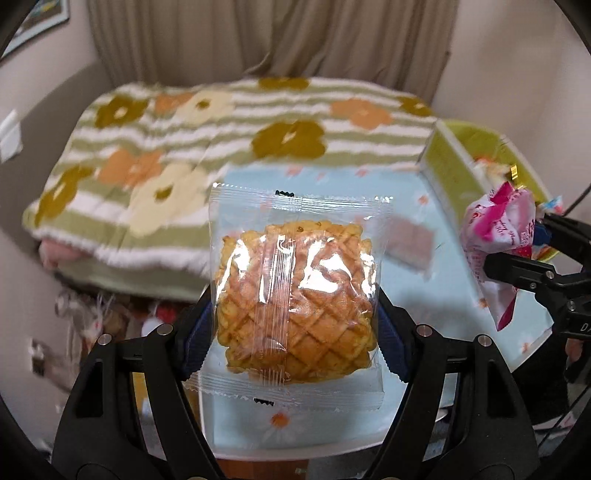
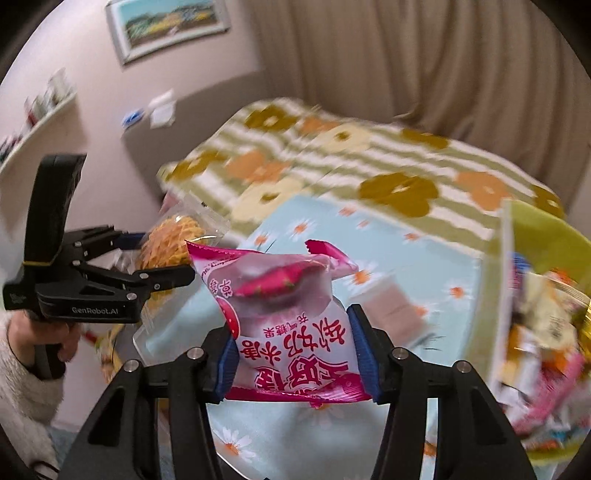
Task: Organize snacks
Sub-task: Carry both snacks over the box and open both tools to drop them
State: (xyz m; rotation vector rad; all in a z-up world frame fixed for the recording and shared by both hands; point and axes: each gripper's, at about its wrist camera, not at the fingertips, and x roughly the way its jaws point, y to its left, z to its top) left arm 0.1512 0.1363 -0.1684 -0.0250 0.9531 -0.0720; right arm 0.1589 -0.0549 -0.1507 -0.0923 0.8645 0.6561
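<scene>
Gripping a clear-wrapped waffle cake (image 1: 295,302) between both pads, the left fingers (image 1: 295,332) hold it upright, its top reaching beyond the fingertips, above the daisy-print worktop (image 1: 406,206). The right fingers (image 2: 295,354) pinch the lower half of a pink candy bag (image 2: 284,302), its puffed top beyond them.

pale pinkish walls (image 2: 207,70) meet long beige pleated curtains (image 1: 266,37) at the back, and a framed landscape picture (image 2: 168,26) hangs high on the wall. below lies a bed under a fluffy green-and-white striped blanket with big flowers (image 1: 229,133) — blurred. a white wall shelf (image 2: 40,118) holds small, indistinct items.
</scene>
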